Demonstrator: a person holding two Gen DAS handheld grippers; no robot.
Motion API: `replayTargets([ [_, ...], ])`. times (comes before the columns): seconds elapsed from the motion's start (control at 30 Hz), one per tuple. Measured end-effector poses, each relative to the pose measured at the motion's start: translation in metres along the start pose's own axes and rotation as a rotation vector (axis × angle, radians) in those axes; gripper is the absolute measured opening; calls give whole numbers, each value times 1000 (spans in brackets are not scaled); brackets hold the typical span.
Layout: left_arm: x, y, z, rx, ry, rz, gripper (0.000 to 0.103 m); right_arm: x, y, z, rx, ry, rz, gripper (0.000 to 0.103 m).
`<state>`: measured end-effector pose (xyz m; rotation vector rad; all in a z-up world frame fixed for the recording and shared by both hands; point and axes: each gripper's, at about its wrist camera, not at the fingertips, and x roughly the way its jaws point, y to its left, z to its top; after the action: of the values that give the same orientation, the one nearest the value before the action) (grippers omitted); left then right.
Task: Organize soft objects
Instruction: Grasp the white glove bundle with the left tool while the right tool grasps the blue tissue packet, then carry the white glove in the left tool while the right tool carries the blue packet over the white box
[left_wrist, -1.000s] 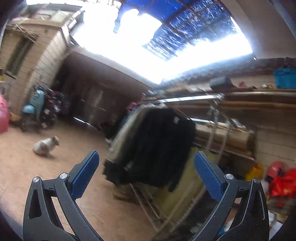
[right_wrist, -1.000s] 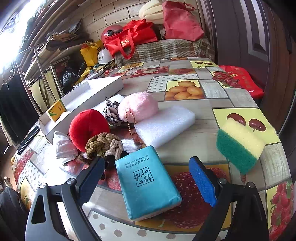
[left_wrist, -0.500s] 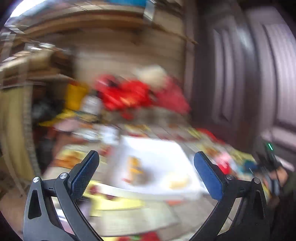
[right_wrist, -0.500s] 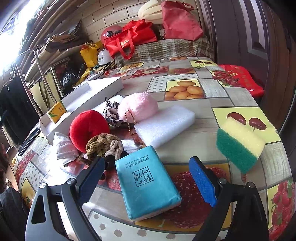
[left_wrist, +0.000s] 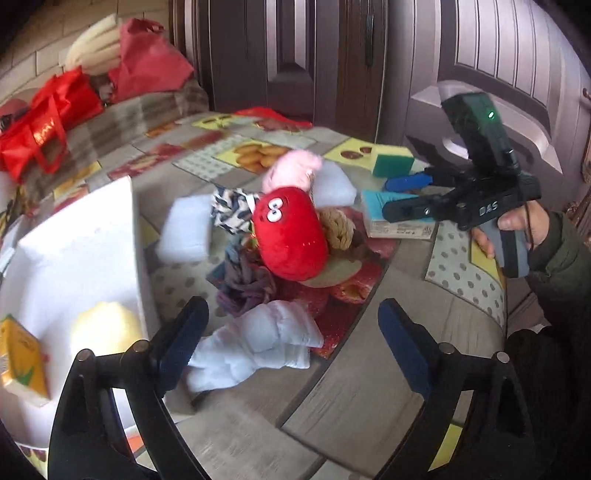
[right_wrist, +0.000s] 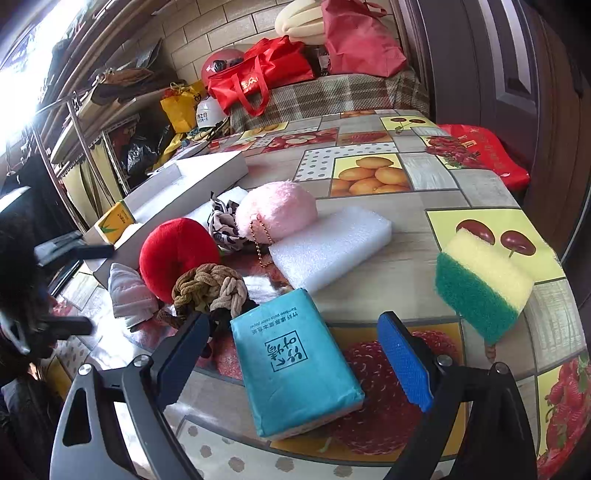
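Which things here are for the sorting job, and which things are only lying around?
For the job: red plush, pink puff, teal tissue pack, sponge, white foam block, white box.

Lying about: red bags, yellow bag, helmet.

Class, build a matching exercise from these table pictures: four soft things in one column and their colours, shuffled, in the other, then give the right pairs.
Things:
1. plush toy
2. tissue pack
3. fluffy pouch
4. foam block

Colours:
A. white
B. red
C. pink
D. teal

Pairs: 1-B, 2-D, 3-C, 4-A
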<state>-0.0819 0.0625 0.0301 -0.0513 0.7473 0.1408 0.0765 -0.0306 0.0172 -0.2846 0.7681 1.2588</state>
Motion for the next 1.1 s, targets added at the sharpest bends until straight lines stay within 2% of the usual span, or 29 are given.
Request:
replayTargets([
  [0.07, 13, -1, -2, 3, 34, 12, 84, 0, 0, 0, 0, 2, 4, 93],
  [0.17, 15, 4, -5, -4, 42, 28, 78, 1, 1, 0, -13, 9, 5, 93],
  [0.27, 18, 9, -6, -32, 45, 38, 66, 1, 4, 0, -32, 13, 3, 93],
  [0.3, 18, 11, -6, -40, 43, 44, 59, 1, 5, -1, -41, 12, 6, 93],
  [0.47, 13, 14, -7, -61, 24, 92, 58, 5, 13, -1, -89, 42, -10, 93],
  [0.57, 19, 13, -7, -50, 51, 95, 59, 9, 20, -1, -132, 59, -33, 92],
  [0.6, 21, 13, -7, -45, 62, 98, 59, 9, 22, -1, -142, 62, -40, 91],
  [0.67, 25, 13, -6, -40, 80, 104, 59, 12, 23, -3, -154, 75, -53, 77],
  [0.83, 28, 11, -8, -24, 94, 107, 57, 16, 24, -3, -164, 95, -59, 51],
  [0.9, 25, 9, -9, -10, 84, 93, 49, 15, 27, -5, -183, 89, -55, 50],
  [1.1, 14, 4, -8, -4, 21, 110, 45, 8, 28, -6, -176, 42, -60, 50],
])
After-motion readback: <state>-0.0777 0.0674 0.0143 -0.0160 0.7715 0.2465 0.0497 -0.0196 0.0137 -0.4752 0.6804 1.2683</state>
